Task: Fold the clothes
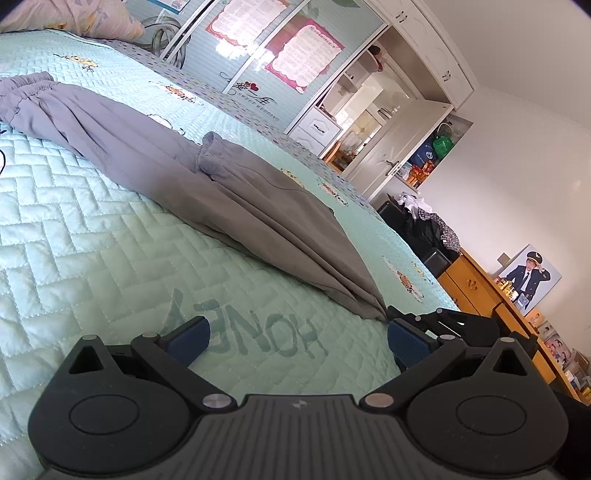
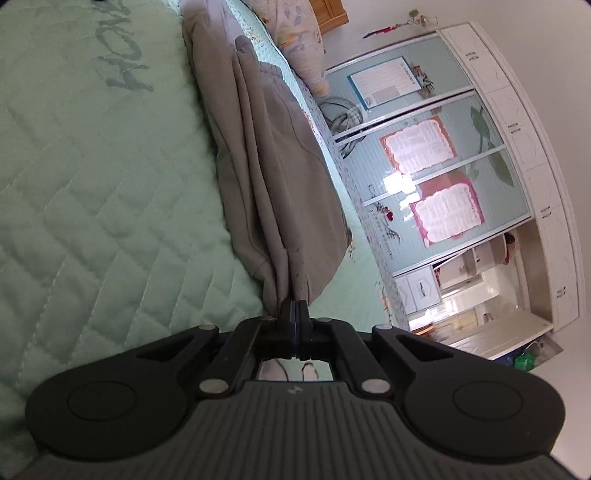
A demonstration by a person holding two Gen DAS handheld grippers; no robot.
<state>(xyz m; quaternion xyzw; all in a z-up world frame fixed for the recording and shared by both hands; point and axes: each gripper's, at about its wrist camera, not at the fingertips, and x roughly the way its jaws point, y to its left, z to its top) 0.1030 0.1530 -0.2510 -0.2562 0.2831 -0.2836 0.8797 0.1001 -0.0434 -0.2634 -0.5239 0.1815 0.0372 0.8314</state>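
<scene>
Grey trousers [image 1: 207, 173] lie stretched across the mint quilted bedspread [image 1: 74, 229], folded lengthwise, waistband at the far left. My left gripper [image 1: 297, 338] is open and empty, low over the quilt, just short of the trousers' near end. My right gripper [image 2: 294, 314] is shut on the trousers' [image 2: 273, 177] bunched near end, which it holds slightly off the bedspread [image 2: 92, 184]. The right gripper also shows in the left wrist view [image 1: 428, 319], pinching that end.
A pillow [image 1: 74, 16] lies at the head of the bed. A wardrobe with sliding doors [image 1: 258, 55] stands beyond the bed. A wooden dresser [image 1: 495, 299] and dark bags [image 1: 417, 221] stand to the right of the bed.
</scene>
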